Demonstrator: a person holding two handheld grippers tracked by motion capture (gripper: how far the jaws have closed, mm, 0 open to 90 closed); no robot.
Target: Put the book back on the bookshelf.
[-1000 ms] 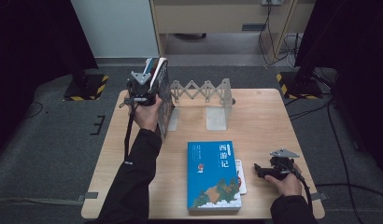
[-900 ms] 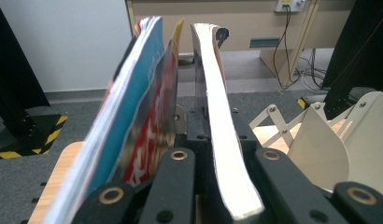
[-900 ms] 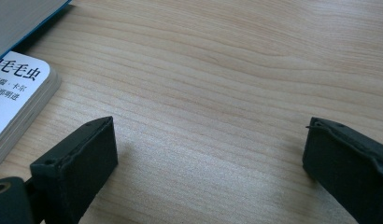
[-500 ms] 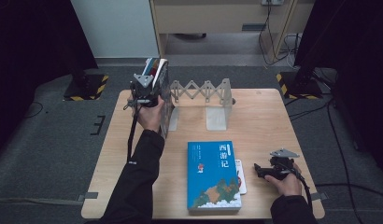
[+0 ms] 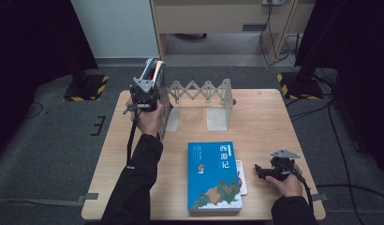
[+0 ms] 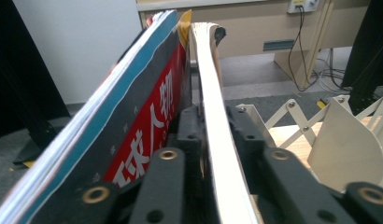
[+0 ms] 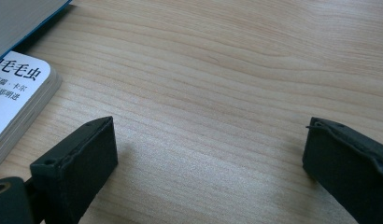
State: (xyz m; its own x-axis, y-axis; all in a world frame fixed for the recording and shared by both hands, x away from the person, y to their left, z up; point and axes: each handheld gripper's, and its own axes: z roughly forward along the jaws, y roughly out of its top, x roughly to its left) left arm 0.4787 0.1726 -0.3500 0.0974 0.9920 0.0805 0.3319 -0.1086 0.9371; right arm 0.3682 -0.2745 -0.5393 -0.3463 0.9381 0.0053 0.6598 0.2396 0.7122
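Note:
My left gripper (image 5: 144, 92) is raised at the table's far left corner, shut on a thin upright book with a pale page edge (image 6: 212, 79). Against that book leans a second one with a dark cover and red lettering (image 6: 150, 109); both stand at the left end of the white folding book rack (image 5: 202, 90). In the left gripper view the jaws of my left gripper (image 6: 213, 123) press the pale book from both sides. My right gripper (image 5: 261, 171) rests open on the table near the front right. Its jaws (image 7: 208, 144) are wide apart over bare wood.
A blue book (image 5: 213, 176) lies flat at the front centre of the wooden table (image 5: 265, 126). A small white book (image 7: 17, 88) sticks out from under its right edge, just left of the right gripper. The rack's white dividers (image 6: 343, 140) stand to the right of the held books.
The left hand with the upright books has sunk slightly toward the table beside the rack. The right gripper has stayed in place.

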